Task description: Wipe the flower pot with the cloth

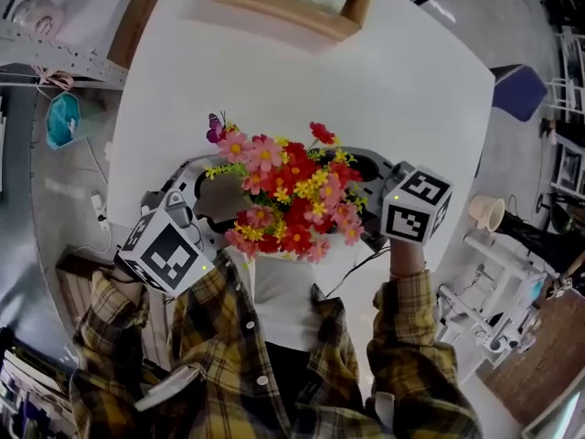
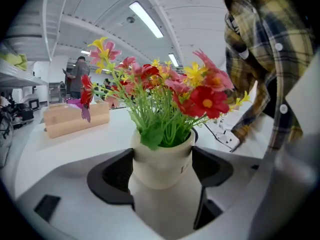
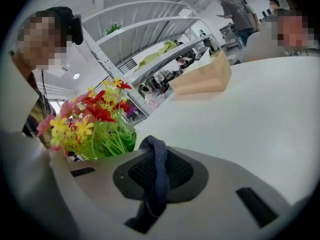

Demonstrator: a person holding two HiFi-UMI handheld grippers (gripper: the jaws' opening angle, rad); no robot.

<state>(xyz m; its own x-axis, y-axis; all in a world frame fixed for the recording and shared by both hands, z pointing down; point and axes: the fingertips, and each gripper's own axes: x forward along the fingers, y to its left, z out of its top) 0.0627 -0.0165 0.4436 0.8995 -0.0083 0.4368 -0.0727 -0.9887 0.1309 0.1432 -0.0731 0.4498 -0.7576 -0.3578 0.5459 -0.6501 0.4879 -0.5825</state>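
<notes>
A cream flower pot point(image 2: 162, 166) full of red, pink and yellow artificial flowers point(image 1: 288, 195) stands near the table's front edge. In the left gripper view my left gripper point(image 2: 162, 176) is shut on the pot, one black pad point(image 2: 112, 176) on each side just under the rim. From the head view the blooms hide the pot, and the left gripper point(image 1: 210, 195) reaches in from the left. My right gripper point(image 3: 152, 194) is shut on a dark blue cloth point(image 3: 157, 174) folded over its pad. It hovers just right of the flowers point(image 3: 95, 126), apart from the pot.
A wooden tray point(image 1: 292, 3) sits at the far edge of the white round table point(image 1: 411, 90). A cable and a white power strip point(image 2: 227, 136) lie to the right of the pot. People and shelves stand in the background. A paper cup point(image 1: 484, 210) is off the table to the right.
</notes>
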